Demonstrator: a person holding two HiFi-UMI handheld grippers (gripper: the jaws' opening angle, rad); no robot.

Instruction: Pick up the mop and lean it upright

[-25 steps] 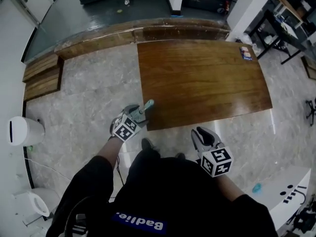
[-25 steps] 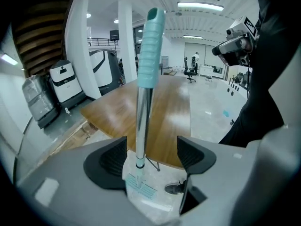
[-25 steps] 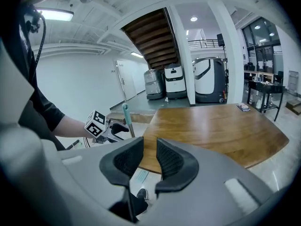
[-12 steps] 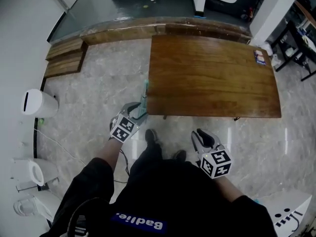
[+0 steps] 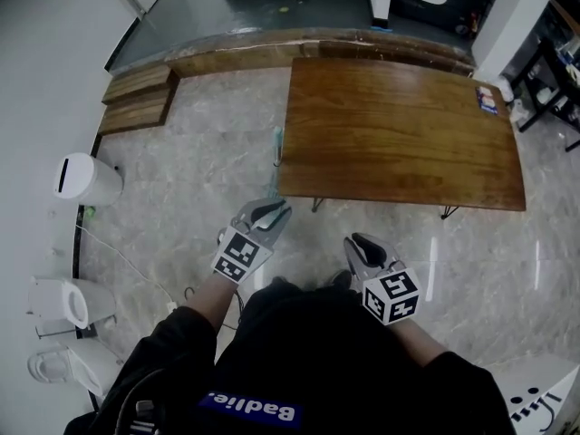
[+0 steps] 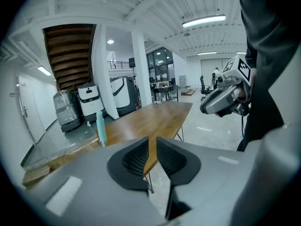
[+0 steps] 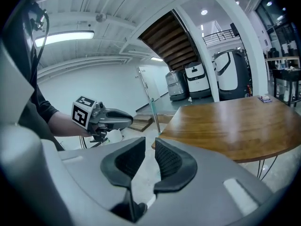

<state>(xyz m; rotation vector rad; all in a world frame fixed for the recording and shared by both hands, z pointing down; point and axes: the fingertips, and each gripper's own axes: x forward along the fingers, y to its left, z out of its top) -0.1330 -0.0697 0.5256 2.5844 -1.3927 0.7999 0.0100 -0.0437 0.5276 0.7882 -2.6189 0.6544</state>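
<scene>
The mop's thin pole with a teal grip (image 5: 277,145) stands upright against the left edge of the brown wooden table (image 5: 399,134); its head is hidden. In the left gripper view the teal grip (image 6: 100,126) rises beside the table (image 6: 160,119). My left gripper (image 5: 275,209) is below the pole and apart from it. Its jaws have just been closing and are almost together, with nothing between them (image 6: 152,141). My right gripper (image 5: 351,243) hovers near my body, shut and empty (image 7: 149,144).
A white bin (image 5: 86,179) and white fixtures (image 5: 59,302) line the left wall, with a cable (image 5: 127,261) on the marble floor. Wooden steps (image 5: 136,98) lie at the back left. A small packet (image 5: 488,100) sits on the table's far right corner.
The left gripper was around the teal handle at the table corner. It has let go, drawn back toward my body and closed. The mop stays leaning on the table edge.
</scene>
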